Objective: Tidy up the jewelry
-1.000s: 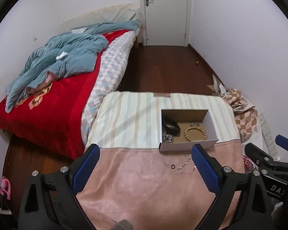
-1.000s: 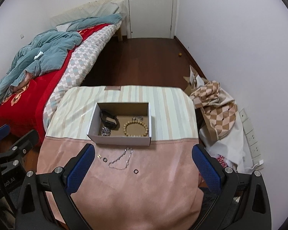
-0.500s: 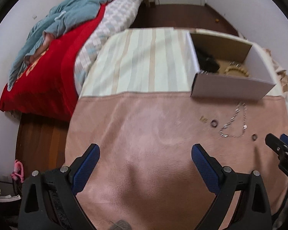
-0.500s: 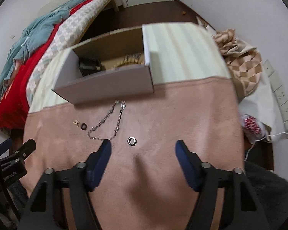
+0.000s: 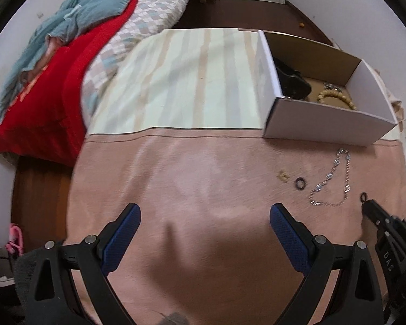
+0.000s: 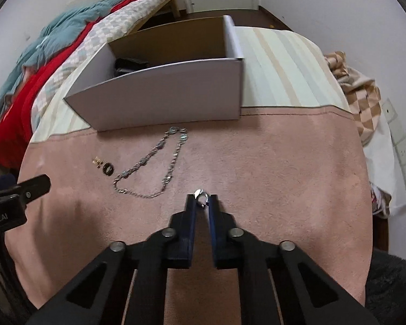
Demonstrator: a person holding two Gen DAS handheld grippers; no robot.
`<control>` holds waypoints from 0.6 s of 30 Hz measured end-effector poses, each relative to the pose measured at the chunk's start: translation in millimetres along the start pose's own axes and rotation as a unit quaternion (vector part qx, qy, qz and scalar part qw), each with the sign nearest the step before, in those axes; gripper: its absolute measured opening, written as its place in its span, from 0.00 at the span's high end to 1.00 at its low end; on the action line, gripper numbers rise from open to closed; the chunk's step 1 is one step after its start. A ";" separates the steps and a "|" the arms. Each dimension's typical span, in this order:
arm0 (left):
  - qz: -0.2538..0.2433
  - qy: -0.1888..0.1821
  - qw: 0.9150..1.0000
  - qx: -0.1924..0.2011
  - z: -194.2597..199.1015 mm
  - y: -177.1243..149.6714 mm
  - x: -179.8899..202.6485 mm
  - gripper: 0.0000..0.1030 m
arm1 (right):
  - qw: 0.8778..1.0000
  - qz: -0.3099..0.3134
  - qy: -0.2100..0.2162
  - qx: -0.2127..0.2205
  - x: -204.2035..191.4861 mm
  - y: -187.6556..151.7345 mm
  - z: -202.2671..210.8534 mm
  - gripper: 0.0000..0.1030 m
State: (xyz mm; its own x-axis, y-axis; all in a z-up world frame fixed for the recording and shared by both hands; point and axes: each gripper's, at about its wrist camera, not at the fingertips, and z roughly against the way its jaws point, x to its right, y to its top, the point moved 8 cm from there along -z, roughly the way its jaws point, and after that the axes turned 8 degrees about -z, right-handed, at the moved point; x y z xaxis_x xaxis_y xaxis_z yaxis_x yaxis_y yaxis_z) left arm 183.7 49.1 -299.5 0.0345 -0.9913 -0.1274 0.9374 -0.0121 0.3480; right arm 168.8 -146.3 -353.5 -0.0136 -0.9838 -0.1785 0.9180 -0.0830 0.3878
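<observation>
- So the right gripper [image 6: 202, 200] has its fingers pressed nearly together around a small silver ring [image 6: 201, 195], right at the tips and down on the pink cloth [image 6: 270, 162]. Looks like a pinch, though I can't tell if the ring is actually off the cloth yet.
- The left gripper [image 5: 204, 224] is spread wide with nothing in it, just hanging over bare cloth, well off to the left of all the jewelry.
- Already in the cardboard box [image 6: 176, 86], which sits straight ahead of the right gripper: a wooden bead bracelet [image 5: 335, 98], something black [image 5: 293, 82] and a bit of sparkly stuff behind the beads. So I'd say roughly half done.
- Still loose on the cloth, ahead and left of the right gripper: the silver chain [image 6: 151, 162], a dark ring [image 6: 107, 168] and a tiny gold piece [image 6: 97, 160] just beside that ring.
- My guess is the silver ring goes in the box next, then the other three bits. The chain looks like the fiddly one, floppy and flat on fuzzy fabric.
</observation>
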 end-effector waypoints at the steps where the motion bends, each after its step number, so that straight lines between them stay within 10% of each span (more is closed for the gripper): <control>1: 0.003 -0.007 1.000 -0.001 -1.0 0.8 2.7 0.06 | 1.000 -0.010 0.004 0.001 4.2 1.4 1.0 1.00; 9: 0.010 -0.099 0.995 0.000 -13.6 8.3 44.8 0.15 | 0.998 -0.058 0.036 0.001 30.6 10.9 12.5 1.00; 18: -0.014 -0.105 0.994 0.003 -27.1 13.6 68.3 0.33 | 0.997 -0.069 0.025 0.022 49.1 14.9 21.9 1.00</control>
State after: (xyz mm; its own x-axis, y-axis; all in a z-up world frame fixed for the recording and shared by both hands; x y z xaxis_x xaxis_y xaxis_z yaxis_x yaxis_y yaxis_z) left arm 208.2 -15.2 -328.7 -0.0648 -0.9961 0.0601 0.9347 -0.0395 0.3532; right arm 173.1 -199.3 -336.7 -0.1166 -0.9536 -0.2775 0.8902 -0.2243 0.3966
